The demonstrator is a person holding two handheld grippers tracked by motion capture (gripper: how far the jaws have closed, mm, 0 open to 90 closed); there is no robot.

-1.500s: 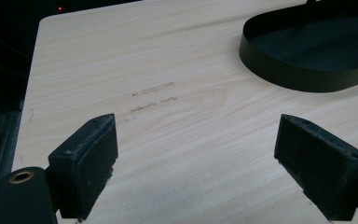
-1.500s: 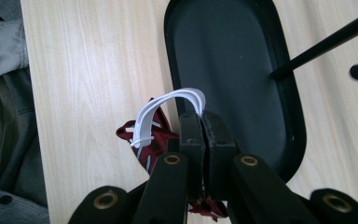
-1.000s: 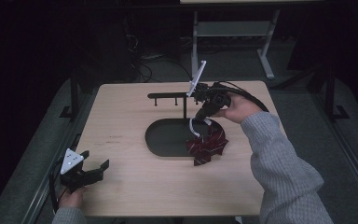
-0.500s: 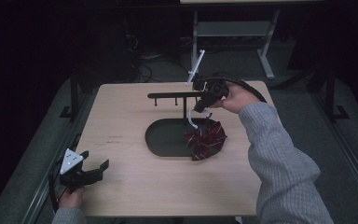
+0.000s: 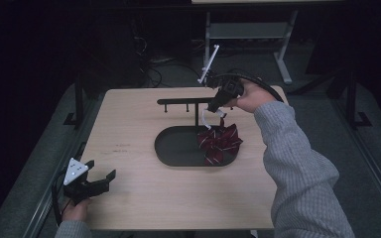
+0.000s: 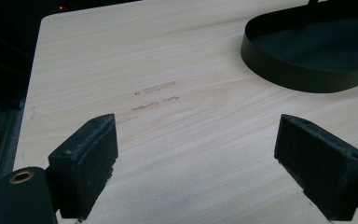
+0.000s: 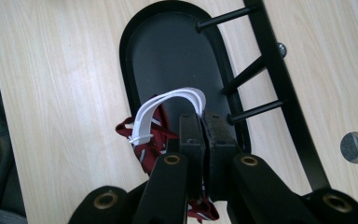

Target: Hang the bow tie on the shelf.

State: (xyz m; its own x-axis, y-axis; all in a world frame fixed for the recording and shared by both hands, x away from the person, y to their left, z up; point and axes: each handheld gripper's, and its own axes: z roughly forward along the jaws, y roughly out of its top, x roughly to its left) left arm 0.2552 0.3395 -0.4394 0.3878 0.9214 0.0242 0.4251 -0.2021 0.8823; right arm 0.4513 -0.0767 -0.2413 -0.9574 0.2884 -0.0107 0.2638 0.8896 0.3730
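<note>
A dark red striped bow (image 5: 220, 141) with a white strap (image 5: 207, 118) hangs over the right end of the black oval tray (image 5: 173, 148). My right gripper (image 5: 214, 106) is shut on that strap, just under the stand's horizontal bar (image 5: 183, 101). In the right gripper view the jaws (image 7: 204, 119) pinch the white strap (image 7: 168, 103), with the red bow (image 7: 145, 142) below them and the bar's pegs (image 7: 256, 111) to the right. Whether the bow touches the tray I cannot tell. My left gripper (image 5: 100, 169) rests open at the table's near left corner, with bare wood between its pads (image 6: 91, 158).
The stand's upright post (image 5: 196, 115) rises from the tray's back rim. A round hole (image 7: 355, 147) is cut in the tabletop beyond the bar. The tray's rim (image 6: 307, 77) lies ahead and right of the left gripper. A desk frame and cables sit on the floor behind the table.
The right hand has risen and drawn back toward the bar, pulling the strap and the bow up a little. The left gripper has stayed still.
</note>
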